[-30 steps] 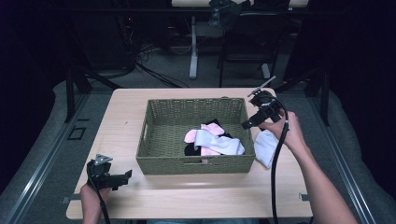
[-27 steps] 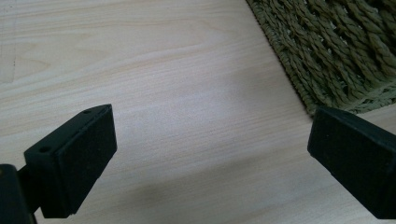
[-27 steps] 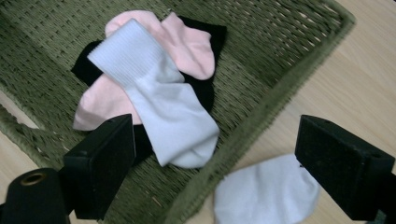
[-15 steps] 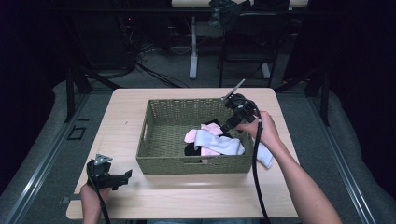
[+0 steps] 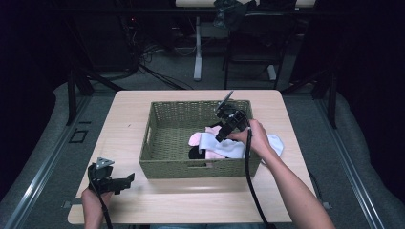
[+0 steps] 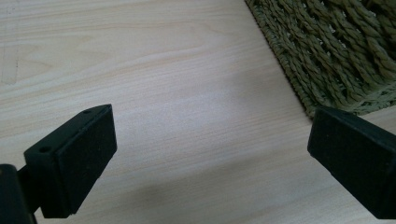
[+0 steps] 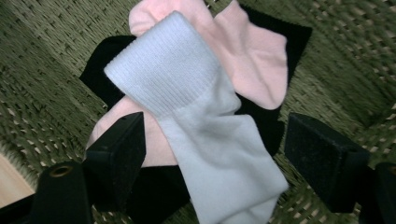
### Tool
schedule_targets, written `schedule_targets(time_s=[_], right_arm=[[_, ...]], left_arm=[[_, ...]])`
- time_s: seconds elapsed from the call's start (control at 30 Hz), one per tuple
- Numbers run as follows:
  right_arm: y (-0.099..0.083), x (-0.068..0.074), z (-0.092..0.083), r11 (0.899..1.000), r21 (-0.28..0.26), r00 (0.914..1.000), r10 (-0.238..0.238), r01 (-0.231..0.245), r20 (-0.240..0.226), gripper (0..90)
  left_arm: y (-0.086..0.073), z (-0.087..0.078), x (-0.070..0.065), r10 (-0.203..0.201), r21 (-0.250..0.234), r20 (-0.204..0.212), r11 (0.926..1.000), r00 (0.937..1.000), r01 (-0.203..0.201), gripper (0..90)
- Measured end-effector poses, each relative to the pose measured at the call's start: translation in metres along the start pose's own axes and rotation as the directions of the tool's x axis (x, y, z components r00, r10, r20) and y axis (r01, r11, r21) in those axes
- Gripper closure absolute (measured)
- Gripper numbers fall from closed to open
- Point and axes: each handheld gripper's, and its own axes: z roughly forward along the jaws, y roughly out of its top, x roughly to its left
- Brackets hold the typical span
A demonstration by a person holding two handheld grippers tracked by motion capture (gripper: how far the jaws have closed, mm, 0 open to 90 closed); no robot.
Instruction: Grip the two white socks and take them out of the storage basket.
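While our left gripper (image 5: pixel 128 179) rests low on the table (image 5: pixel 124 119) near its front left corner, our right gripper (image 5: pixel 221 137) hangs over the right half of the basket (image 5: pixel 165 143), held in the right hand (image 5: pixel 255 138). In the left gripper view the jaws stand wide apart with bare wood between them, and a corner of the basket's woven wall (image 6: pixel 336 51) shows at the upper right, close to the right jaw but not touching it.

In the right gripper view the jaws are also spread, with nothing clamped between them. They straddle a white sock (image 7: pixel 205 121) that lies across the pile, its ribbed cuff pointing away from the camera. Under it lie pink socks (image 7: pixel 252 60), and under those a black sock (image 7: pixel 261 121) on the basket floor. We cannot tell whether either jaw touches the white sock.

From the high view the white sock (image 5: pixel 224 148) stretches from the middle of the basket toward its right wall, where the hand covers it, and white cloth (image 5: pixel 276 142) lies on the table just outside that wall. Pink (image 5: pixel 196 139) and black (image 5: pixel 195 153) show at the pile's left edge. The basket sits at the middle of the table.
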Motion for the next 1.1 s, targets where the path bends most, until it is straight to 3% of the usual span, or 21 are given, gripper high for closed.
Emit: schedule_targets(time_s=[0.47,0.53,0.67,0.83,0.87,1.1], right_arm=[[0.005,0.003,0.041,0.995,0.099,0.9999,0.014,-0.013,-0.006,34.3],[0.006,0.002,0.045,0.991,0.132,1.0000,0.000,0.000,-0.001,43.2],[0.006,0.002,0.058,0.987,0.162,0.9999,0.014,-0.014,0.004,49.2],[0.007,0.002,0.062,0.979,0.205,0.9998,-0.018,0.019,-0.006,77.9],[0.007,0.003,0.062,0.983,0.185,0.9999,-0.010,0.012,-0.009,81.4],[0.004,0.002,0.052,0.987,0.162,0.9998,-0.016,0.018,-0.015,86.1]], left_arm=[[0.000,0.000,0.000,0.001,0.001,0.001,1.0000,1.0000,-0.001,1.4],[0.000,0.000,0.001,-0.001,0.003,-0.002,1.0000,1.0000,0.001,1.4],[-0.001,0.000,0.001,-0.004,0.003,-0.003,1.0000,1.0000,0.004,1.4],[-0.001,0.001,0.002,-0.011,0.008,-0.010,0.9999,0.9999,0.011,1.5],[-0.001,0.001,0.002,-0.013,0.009,-0.011,0.9999,0.9998,0.013,1.5],[-0.002,0.000,0.003,-0.011,0.012,-0.015,0.9999,0.9998,0.012,1.5]])
